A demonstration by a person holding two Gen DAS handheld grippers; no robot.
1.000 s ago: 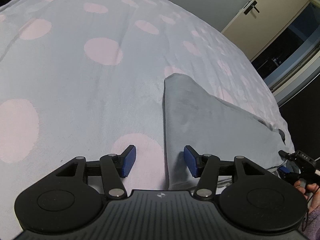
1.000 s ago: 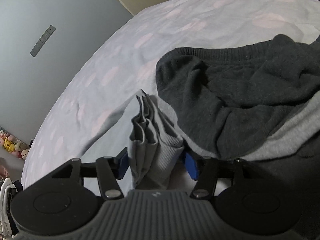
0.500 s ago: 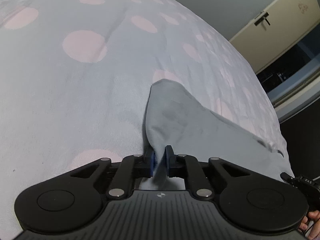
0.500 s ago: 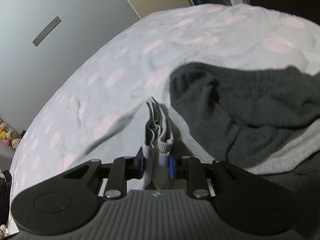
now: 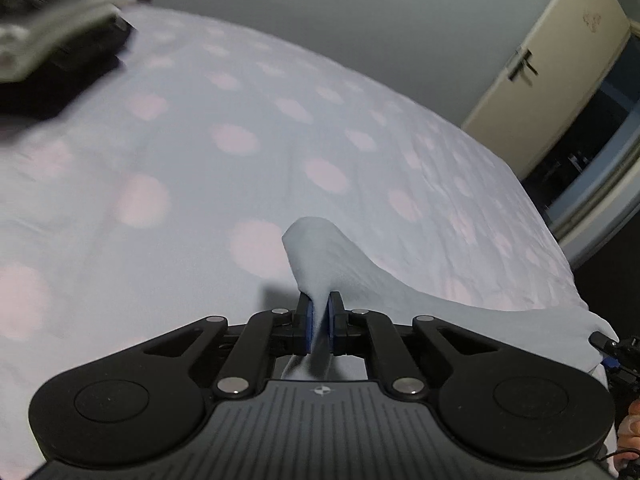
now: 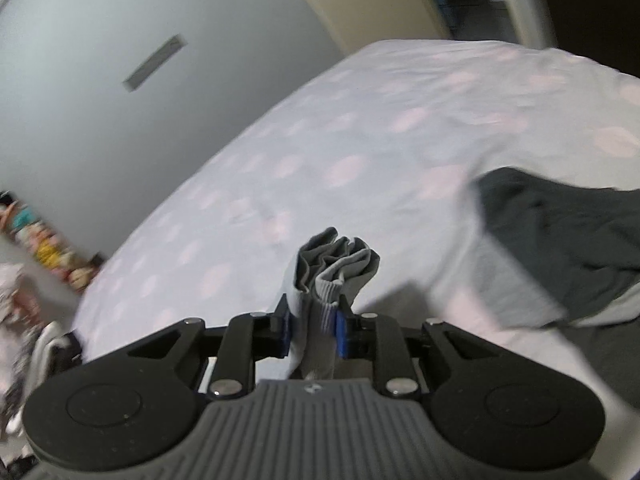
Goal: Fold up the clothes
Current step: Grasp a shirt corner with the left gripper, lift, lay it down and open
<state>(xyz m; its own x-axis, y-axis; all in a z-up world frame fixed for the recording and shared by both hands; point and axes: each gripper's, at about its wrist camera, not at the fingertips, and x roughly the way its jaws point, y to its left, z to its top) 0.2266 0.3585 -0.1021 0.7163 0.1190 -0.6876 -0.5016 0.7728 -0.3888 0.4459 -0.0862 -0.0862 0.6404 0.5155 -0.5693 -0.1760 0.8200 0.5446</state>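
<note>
Left wrist view: my left gripper [image 5: 319, 322] pinches a thin edge of the pale grey soft garment [image 5: 360, 276], its jaws closing nearly together, above the pale blue bedspread with pink dots [image 5: 200, 184]; a cream door [image 5: 540, 60] stands beyond. My right gripper [image 6: 312, 328] clamps the garment's bunched ribbed cuff [image 6: 340, 268], raised beside a dark grey sweater [image 6: 560, 224].

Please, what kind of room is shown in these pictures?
Most likely a bedroom: a bed with a pink-dotted cover, a door with a handle, and clothes such as a dark sweater lying on it.
</note>
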